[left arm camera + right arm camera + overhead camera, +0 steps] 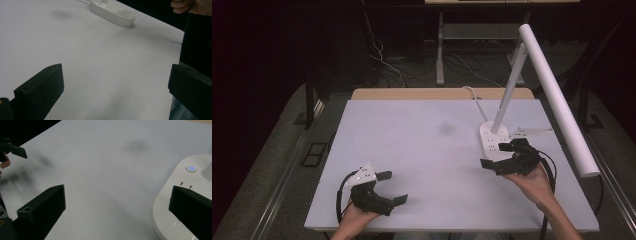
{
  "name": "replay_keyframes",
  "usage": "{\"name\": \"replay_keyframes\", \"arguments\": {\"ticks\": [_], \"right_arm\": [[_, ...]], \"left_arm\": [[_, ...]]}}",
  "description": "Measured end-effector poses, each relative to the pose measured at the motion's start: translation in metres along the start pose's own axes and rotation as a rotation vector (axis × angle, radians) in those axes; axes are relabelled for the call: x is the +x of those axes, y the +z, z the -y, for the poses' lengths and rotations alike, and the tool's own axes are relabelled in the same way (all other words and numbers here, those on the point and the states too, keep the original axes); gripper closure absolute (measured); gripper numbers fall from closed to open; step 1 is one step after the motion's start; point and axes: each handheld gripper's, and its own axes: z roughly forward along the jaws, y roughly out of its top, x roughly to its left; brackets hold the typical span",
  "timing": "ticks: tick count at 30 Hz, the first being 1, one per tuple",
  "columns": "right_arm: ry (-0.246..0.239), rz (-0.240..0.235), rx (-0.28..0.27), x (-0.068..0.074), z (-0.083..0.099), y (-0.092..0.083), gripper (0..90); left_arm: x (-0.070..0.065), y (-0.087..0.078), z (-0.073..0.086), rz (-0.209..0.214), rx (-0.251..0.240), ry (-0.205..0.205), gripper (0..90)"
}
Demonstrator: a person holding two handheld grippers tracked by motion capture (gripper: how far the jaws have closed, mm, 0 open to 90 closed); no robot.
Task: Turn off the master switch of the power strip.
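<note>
While both grippers gape empty, the right gripper [499, 156] hovers at the lamp base [492, 140], whose button [191, 168] lies just ahead, past its right-hand jaw; the left gripper [393, 186] is well apart.

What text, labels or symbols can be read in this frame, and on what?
No words or numbers are readable.
Power symbol, lit blue: on the round button of the white lamp base.
Two small marks below that button: too small to read.
Markings on the base in the high view: blurred.
</note>
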Motion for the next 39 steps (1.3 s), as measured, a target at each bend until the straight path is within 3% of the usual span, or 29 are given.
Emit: {"name": "replay_keyframes", "arguments": {"ticks": [18, 39], "right_arm": [[-0.029, 0.024, 0.046, -0.002, -0.027, 0.012, 0.3], [-0.035, 0.060, 0.090, -0.006, -0.044, 0.031, 0.3]], "left_arm": [[0.001, 0.000, 0.000, 0.002, -0.001, 0.002, 0.0], [0.001, -0.001, 0.000, 0.002, -0.003, 0.001, 0.0]]}}
